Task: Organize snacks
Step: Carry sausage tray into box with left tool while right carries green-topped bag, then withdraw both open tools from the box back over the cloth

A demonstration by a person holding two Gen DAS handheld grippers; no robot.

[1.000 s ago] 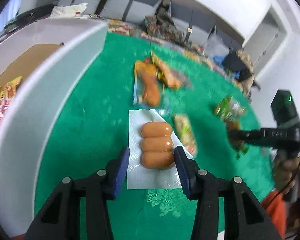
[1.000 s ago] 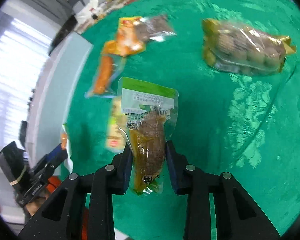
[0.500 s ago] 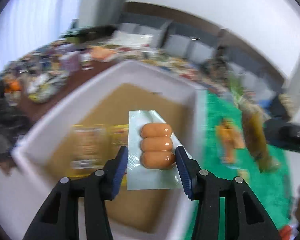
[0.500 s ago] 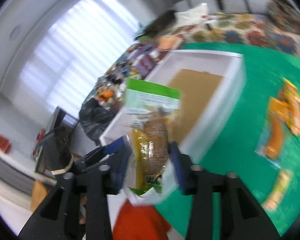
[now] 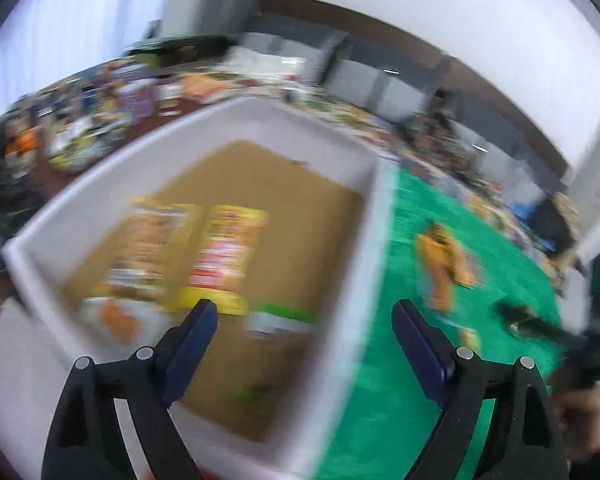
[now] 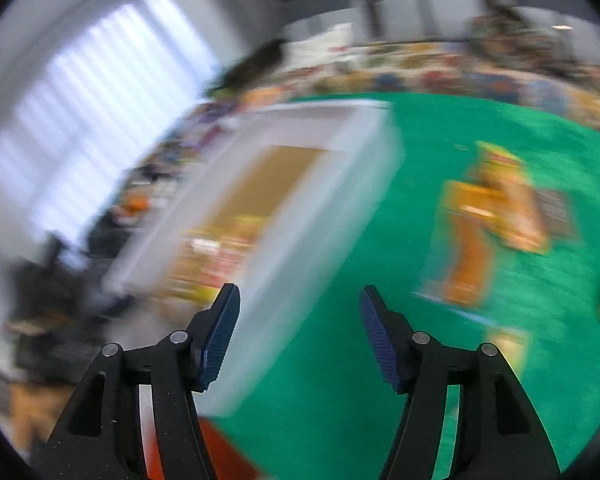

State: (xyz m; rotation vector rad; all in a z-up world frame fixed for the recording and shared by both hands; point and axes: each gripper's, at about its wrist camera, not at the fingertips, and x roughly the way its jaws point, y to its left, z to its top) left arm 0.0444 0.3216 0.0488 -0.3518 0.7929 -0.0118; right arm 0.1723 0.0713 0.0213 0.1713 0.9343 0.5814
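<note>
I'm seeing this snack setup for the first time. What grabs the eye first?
The big white bin on the left of the green cloth, with yellow snack packs on its brown floor. Both claws, left and right, hang open and empty, and orange packets lie on the cloth.

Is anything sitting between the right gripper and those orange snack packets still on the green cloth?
Nothing visible. The right gripper is open and empty, and only bare green cloth lies between it and the orange snack packets. The white box stands off to the left.
</note>
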